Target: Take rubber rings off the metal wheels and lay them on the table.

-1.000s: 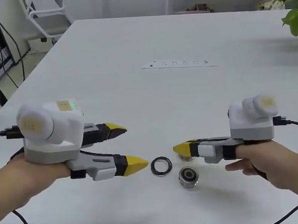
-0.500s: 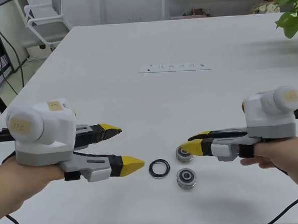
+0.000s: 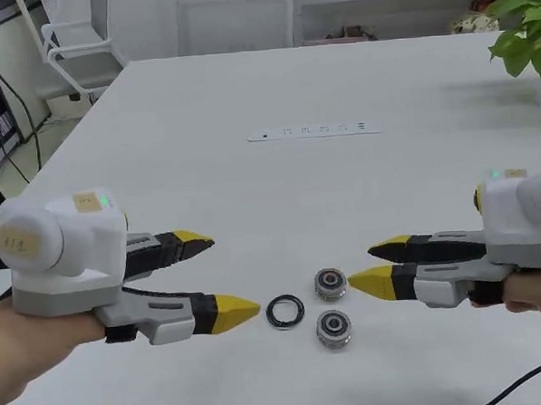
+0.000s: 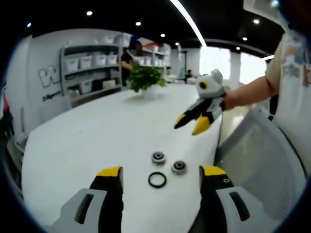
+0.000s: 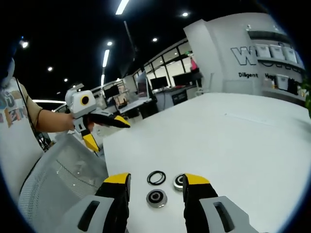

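Now both tools hover low over the desk [image 3: 297, 192] near its front edge, tips pointing at each other. The left tool [image 3: 227, 274] is released, its yellow-tipped jaws spread wide with nothing between them. The right tool [image 3: 366, 265] is released too, its jaws parted by a narrower gap and holding nothing. Between the two tools one black rubber ring [image 3: 285, 311] lies flat on the desk, loose and touching neither wheel. Just to its right sit two metal wheels: the far wheel [image 3: 330, 284], just beside the right tool's lower tip, and the near wheel [image 3: 333, 328], closer to the front edge. A white power strip [image 3: 314, 130] lies toward the back edge, and a plant [image 3: 520, 31] stands at the back right corner.
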